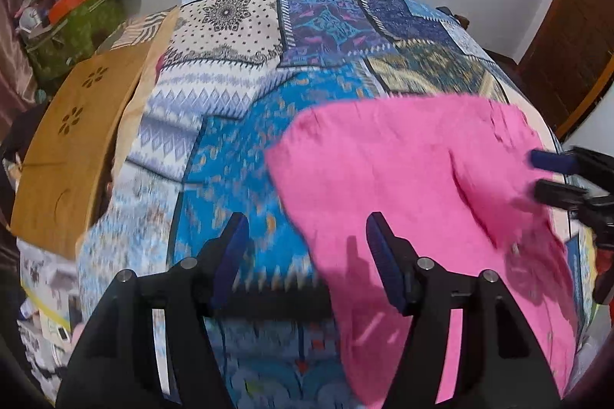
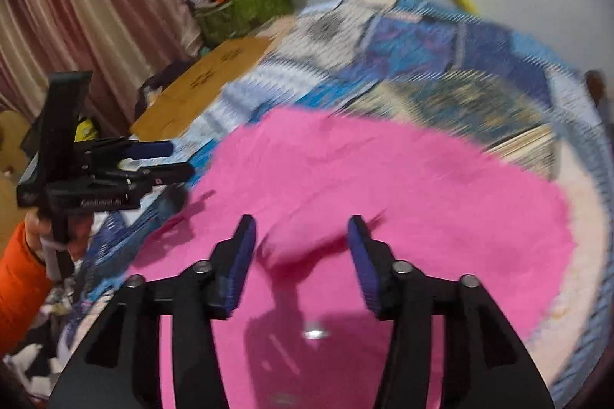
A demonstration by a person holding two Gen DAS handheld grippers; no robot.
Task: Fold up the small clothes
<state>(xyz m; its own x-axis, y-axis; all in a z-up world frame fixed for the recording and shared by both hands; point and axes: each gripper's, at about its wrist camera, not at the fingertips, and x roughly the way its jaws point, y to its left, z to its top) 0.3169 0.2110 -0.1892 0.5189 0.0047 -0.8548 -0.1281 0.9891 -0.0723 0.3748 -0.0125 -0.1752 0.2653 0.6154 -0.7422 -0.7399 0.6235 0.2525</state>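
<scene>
Pink garment (image 1: 414, 186) lies spread on the patchwork bedspread (image 1: 230, 148), filling the lower right of the left wrist view. My right gripper (image 2: 301, 240) stands parted above a raised crease, gripping nothing. My left gripper (image 1: 303, 240) hangs open at the cloth's left edge, probably lined up to take it for folding.

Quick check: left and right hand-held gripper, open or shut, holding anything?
Left hand-held gripper: open, holding nothing.
Right hand-held gripper: open above the pink cloth, not gripping it.
</scene>
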